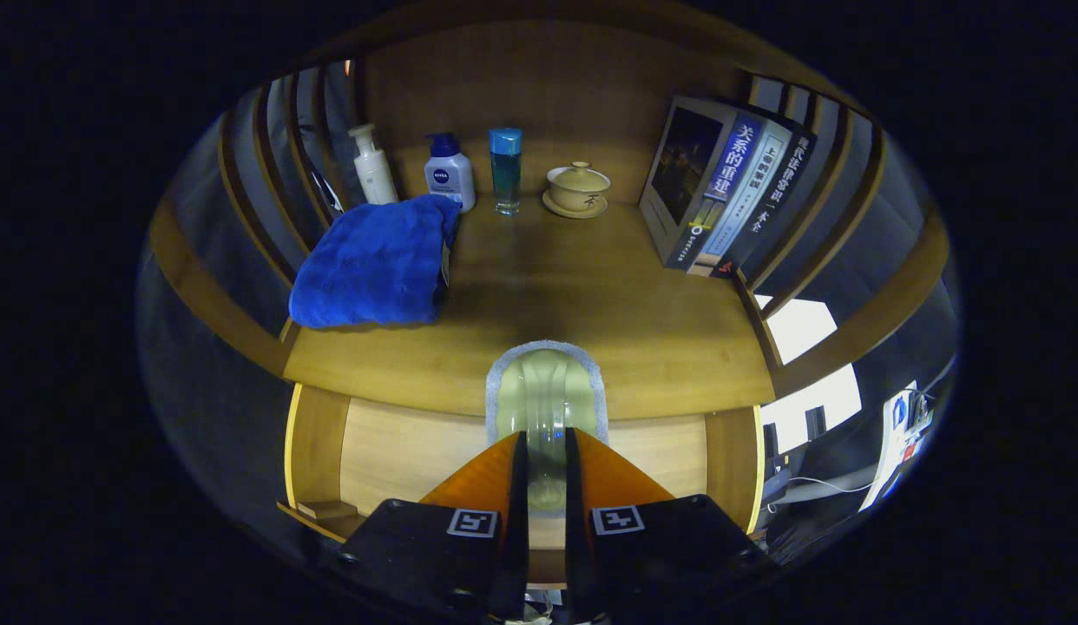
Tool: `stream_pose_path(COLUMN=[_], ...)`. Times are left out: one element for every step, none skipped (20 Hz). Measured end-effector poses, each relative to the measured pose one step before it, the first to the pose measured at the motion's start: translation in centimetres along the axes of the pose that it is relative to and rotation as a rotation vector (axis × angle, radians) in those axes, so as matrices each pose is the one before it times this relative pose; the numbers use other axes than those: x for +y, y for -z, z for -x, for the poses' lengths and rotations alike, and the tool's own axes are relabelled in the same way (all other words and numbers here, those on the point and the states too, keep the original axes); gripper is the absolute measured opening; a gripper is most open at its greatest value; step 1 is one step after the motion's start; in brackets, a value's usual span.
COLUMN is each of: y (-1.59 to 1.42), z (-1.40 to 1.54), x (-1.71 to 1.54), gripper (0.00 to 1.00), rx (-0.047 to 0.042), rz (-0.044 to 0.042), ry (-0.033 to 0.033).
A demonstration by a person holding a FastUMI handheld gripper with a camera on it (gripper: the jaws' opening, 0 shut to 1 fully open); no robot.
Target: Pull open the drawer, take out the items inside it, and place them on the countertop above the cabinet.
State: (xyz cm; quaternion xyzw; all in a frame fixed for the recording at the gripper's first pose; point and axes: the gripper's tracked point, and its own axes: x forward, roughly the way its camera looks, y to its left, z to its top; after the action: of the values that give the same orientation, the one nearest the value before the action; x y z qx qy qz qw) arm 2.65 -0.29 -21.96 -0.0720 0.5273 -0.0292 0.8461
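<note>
My gripper (546, 456) is shut on a pale green item with a grey edge (546, 391); both orange fingers press its sides. The item sticks out ahead of the fingertips and hangs over the front edge of the wooden countertop (608, 304). Below the fingers the drawer (400, 451) stands pulled open, its light wooden bottom bare where it shows. A small wooden block (318, 509) lies at the drawer's near left corner.
On the countertop, a folded blue towel (370, 265) lies left. Along the back wall stand a white pump bottle (373, 165), a white bottle with a blue cap (450, 172), a blue-capped clear bottle (505, 169) and a lidded teacup on a saucer (578, 189). Books (721, 195) lean right.
</note>
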Motion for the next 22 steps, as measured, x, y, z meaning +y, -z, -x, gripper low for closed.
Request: stream_pose_path(y=[-0.700,-0.722,-0.603,-0.616,-0.551,-0.561,-0.611,-0.681,-0.589,-0.714,-0.500,-0.370,-0.385,-0.303,-0.036,-0.172,-0.090,-0.175,-0.098,-0.123,-0.023,-0.002], z=[-0.568,-0.397,-0.385,-0.456,-0.617,-0.452,-0.496,-0.343,-0.520,-0.354,-0.408,-0.375,-0.407,-0.244,-0.287,-0.235,-0.045,-0.081,0.247,0.244,0.223,0.364], x=[0.003,-0.128,-0.146,-0.360,-0.223,-0.233,-0.282,-0.230,-0.316,-0.249,-0.199,-0.186,-0.152,-0.165,-0.123,-0.068,0.180,0.053,0.055,0.106,0.192,0.117], gripper=[0.26,0.26,0.26,0.26,0.26,0.26,0.26,0.26,0.26,0.26,0.26,0.26,0.26,0.26,0.26,0.26,0.26,0.32,0.32,0.32,0.31,0.32], rx=[0.00103,-0.00083,0.00294,0.00276,0.00063,0.00404,0.00185,-0.00222,-0.00331,-0.00308,-0.00421,-0.00169,-0.00616,-0.00394,-0.00130,-0.00120,-0.00362,-0.00904,-0.00753,-0.01147,-0.00645,-0.00852], rz=[-0.00353,-0.00845,-0.00675,-0.00810,-0.00907,-0.00721,-0.00219,-0.00495,-0.01223,-0.01340,-0.01136,-0.00838,-0.00817,-0.00763,-0.00888,-0.00459,-0.00136,0.00042,0.00029,0.00138,0.00023,-0.00109], ry=[0.00279,0.00518,0.00596,0.00843,0.00386,0.00325,0.00455,0.00571,0.00778,0.00194,0.00107,0.00254,-0.00216,-0.00436,0.00099,-0.00137,-0.00639,-0.00149,-0.00647,-0.00338,-0.00398,-0.00200])
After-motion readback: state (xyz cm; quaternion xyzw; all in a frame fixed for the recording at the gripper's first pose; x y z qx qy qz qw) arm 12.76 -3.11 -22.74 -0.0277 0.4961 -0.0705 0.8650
